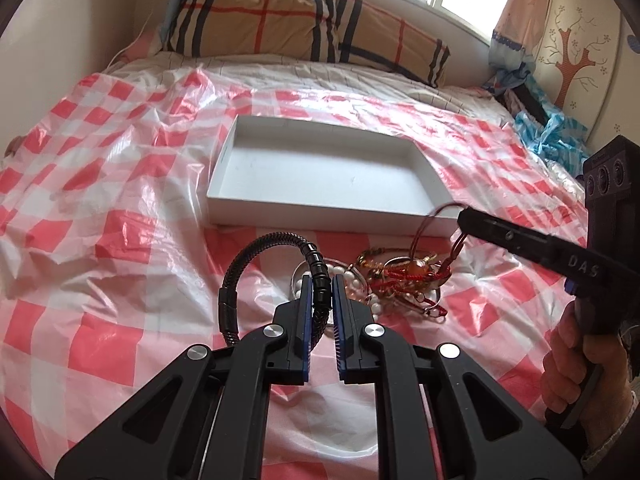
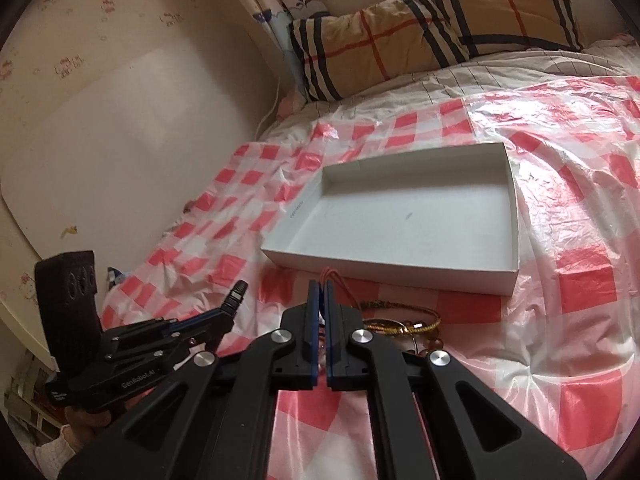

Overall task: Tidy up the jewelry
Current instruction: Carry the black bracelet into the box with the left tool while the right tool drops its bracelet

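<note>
My left gripper [image 1: 321, 280] is shut on a black braided bracelet [image 1: 256, 244] and holds it above the bed, just in front of the jewelry pile [image 1: 396, 276] of pearls, gold bangles and red cords. My right gripper [image 2: 321, 285] is shut on a red cord bracelet [image 2: 340, 280]; in the left wrist view its tip [image 1: 466, 216] lifts the red cord loop [image 1: 428, 224] from the pile's right side. An open white box [image 1: 320, 168] lies empty just behind the pile; it also shows in the right wrist view [image 2: 408, 216]. Gold bangles [image 2: 400, 320] lie under the right gripper.
A red-and-white checked plastic sheet [image 1: 100, 160] covers the bed. A plaid pillow [image 1: 304, 20] lies at the head under the window. Blue fabric [image 1: 552, 132] is heaped at the bed's right edge. A wall [image 2: 120, 120] runs along the bed's left side.
</note>
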`<state>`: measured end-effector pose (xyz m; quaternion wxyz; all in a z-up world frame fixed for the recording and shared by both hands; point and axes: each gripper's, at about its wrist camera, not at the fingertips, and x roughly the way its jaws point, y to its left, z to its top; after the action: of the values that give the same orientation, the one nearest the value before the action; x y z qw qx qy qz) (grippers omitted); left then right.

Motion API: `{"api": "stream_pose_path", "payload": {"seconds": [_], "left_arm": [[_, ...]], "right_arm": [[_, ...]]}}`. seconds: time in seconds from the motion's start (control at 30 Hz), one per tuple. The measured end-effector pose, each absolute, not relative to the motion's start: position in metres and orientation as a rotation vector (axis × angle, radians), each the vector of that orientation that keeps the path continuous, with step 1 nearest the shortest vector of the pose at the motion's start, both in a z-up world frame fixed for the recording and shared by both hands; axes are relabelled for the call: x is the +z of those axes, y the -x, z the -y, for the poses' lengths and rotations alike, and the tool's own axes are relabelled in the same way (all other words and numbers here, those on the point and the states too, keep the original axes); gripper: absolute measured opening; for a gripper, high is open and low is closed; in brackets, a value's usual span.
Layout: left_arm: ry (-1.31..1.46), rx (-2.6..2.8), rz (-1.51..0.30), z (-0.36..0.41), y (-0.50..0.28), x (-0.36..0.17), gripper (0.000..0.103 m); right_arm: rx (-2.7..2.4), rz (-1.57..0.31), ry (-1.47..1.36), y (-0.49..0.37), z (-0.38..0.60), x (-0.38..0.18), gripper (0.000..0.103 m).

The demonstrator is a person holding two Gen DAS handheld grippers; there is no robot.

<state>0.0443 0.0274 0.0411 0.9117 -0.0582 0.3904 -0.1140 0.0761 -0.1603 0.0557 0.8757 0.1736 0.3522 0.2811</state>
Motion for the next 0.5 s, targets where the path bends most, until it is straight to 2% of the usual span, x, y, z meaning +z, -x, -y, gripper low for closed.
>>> {"api": "stream_pose_path", "payload": {"seconds": [0.33, 0.5], "left_arm": [[0.107, -0.303, -0.744, -0.012, -0.038, 0.053, 0.009], [0.114, -0.334, -0.749, -0.002, -0.043, 0.056, 0.009]], "right_arm": [[0.623, -0.649, -0.448, -0.071, 0.175, 0.073, 0.003], [0.671, -0.674, -0.483, -0.079, 0.176, 0.07, 0.003]]}}
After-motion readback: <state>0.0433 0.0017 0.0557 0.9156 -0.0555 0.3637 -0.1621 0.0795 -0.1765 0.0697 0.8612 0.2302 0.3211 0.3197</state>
